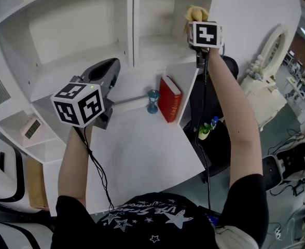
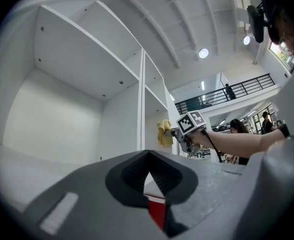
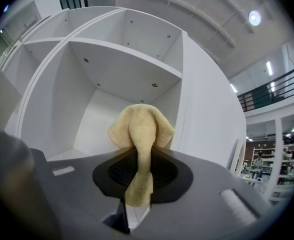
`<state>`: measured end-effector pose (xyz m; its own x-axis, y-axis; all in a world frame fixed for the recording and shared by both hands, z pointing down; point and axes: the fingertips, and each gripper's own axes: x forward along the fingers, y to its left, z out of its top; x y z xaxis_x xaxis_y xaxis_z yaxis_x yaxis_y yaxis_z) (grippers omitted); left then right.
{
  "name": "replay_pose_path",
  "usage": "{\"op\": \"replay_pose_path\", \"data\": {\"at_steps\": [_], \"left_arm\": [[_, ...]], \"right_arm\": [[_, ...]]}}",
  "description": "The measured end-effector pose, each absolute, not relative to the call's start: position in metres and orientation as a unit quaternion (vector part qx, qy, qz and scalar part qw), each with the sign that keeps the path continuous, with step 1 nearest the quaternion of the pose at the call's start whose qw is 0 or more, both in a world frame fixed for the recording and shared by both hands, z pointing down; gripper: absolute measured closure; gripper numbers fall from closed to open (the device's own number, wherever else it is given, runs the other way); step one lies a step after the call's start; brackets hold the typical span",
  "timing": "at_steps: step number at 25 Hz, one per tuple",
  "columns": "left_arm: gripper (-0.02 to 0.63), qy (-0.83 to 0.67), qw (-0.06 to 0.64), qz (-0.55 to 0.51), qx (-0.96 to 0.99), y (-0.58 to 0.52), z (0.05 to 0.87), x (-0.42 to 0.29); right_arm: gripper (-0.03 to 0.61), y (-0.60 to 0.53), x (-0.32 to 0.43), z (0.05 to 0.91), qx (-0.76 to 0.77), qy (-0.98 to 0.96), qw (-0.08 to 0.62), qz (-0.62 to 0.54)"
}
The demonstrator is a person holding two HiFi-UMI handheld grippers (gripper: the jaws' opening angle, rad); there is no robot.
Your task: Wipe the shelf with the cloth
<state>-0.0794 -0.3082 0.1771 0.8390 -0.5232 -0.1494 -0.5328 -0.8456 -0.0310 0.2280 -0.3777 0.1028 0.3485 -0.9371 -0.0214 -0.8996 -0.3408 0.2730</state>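
A yellow cloth (image 3: pixel 139 134) hangs pinched in my right gripper (image 3: pixel 137 181), which is shut on it. In the head view that right gripper (image 1: pixel 196 22) is raised at the mouth of the upper right shelf compartment (image 1: pixel 160 40), the cloth (image 1: pixel 195 12) bunched above its marker cube. The left gripper view catches the same cloth (image 2: pixel 163 133) from the side. My left gripper (image 1: pixel 105 71) is held in front of the left shelf compartment (image 1: pixel 69 61), jaws shut with nothing between them. Its own view shows the left gripper (image 2: pixel 148 181) with closed jaws.
A red book (image 1: pixel 169 98) leans on the lower shelf beside a small blue hourglass (image 1: pixel 152 101). A white divider (image 1: pixel 130 25) separates the two upper compartments. A small clock (image 1: pixel 32 128) sits in a low left cubby. A white desk surface (image 1: pixel 142 154) lies below.
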Motion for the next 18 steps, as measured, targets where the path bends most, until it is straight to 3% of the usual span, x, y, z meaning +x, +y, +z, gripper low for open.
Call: {"op": "replay_pose_path", "data": {"at_steps": [18], "left_arm": [[0.614,0.247,0.014,0.081,-0.965,-0.312,0.187,-0.066]], "right_arm": [[0.494,-0.367,0.214,0.13,0.796,-0.589,0.126,-0.054]]}}
